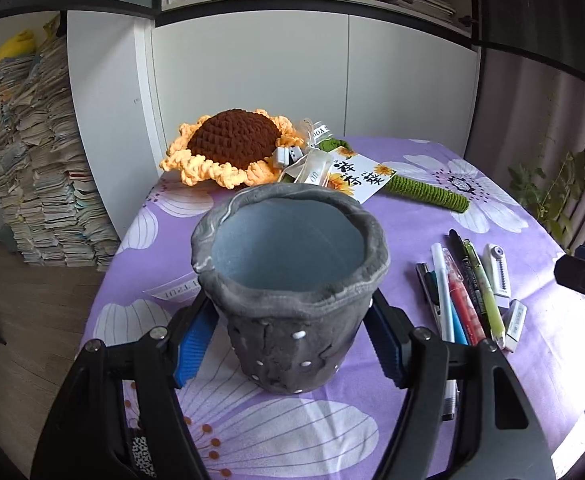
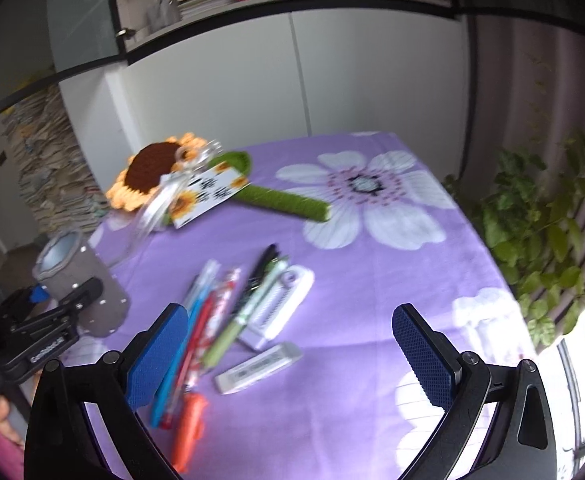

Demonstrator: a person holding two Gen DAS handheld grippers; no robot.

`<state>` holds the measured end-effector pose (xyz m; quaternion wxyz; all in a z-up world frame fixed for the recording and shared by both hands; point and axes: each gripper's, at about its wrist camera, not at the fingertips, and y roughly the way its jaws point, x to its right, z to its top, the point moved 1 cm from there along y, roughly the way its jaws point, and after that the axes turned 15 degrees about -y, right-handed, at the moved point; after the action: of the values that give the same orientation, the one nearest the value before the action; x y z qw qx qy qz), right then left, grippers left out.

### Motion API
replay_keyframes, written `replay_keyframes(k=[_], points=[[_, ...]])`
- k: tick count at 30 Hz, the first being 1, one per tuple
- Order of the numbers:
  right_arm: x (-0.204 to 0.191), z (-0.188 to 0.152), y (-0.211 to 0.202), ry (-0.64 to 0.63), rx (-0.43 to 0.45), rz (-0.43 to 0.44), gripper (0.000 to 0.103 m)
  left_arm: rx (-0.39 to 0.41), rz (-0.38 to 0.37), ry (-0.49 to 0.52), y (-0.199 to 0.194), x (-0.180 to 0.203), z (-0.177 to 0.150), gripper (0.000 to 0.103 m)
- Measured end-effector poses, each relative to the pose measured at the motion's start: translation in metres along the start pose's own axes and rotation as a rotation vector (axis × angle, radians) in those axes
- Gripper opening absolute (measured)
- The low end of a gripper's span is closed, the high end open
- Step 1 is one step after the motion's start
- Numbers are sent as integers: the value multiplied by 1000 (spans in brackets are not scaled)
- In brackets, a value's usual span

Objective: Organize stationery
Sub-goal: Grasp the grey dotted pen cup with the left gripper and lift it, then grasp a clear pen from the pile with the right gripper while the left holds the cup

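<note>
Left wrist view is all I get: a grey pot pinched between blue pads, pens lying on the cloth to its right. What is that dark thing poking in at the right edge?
Observer: That is the right gripper. The right wrist view shows its jaws wide open with nothing between them. It hovers over the pens, to the right of the grey pot.
Operator: Is there any stationery I am missing?
Observer: Yes. An orange pen-like thing lies at the near end of the row of pens. It does not show in your view.
</note>
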<state>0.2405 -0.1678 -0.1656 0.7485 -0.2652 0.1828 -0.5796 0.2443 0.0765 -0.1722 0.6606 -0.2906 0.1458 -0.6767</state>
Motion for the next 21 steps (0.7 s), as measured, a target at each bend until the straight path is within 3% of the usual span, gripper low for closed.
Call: replay_keyframes(k=[2,5,8,12,15,21], points=[[-7,4,2,-12,-11,24,96,-3,-4,11,1,2,-1,69],[-18,19,9,-46,-32,58,68,-19,-8,14,4,3,-1,69],[-29,34,21,-75,-68,107,49,-64,-30,-17,12,-3,1,70],[-42,47,47,-74,-141,195,43,-45,-45,-52,6,-9,1,72],[-45,52,68,-48,-195,207,43,21,-41,-59,-6,-9,1,94],[-42,58,88,18,-239,250,43,140,-79,-40,-29,-6,-1,96]])
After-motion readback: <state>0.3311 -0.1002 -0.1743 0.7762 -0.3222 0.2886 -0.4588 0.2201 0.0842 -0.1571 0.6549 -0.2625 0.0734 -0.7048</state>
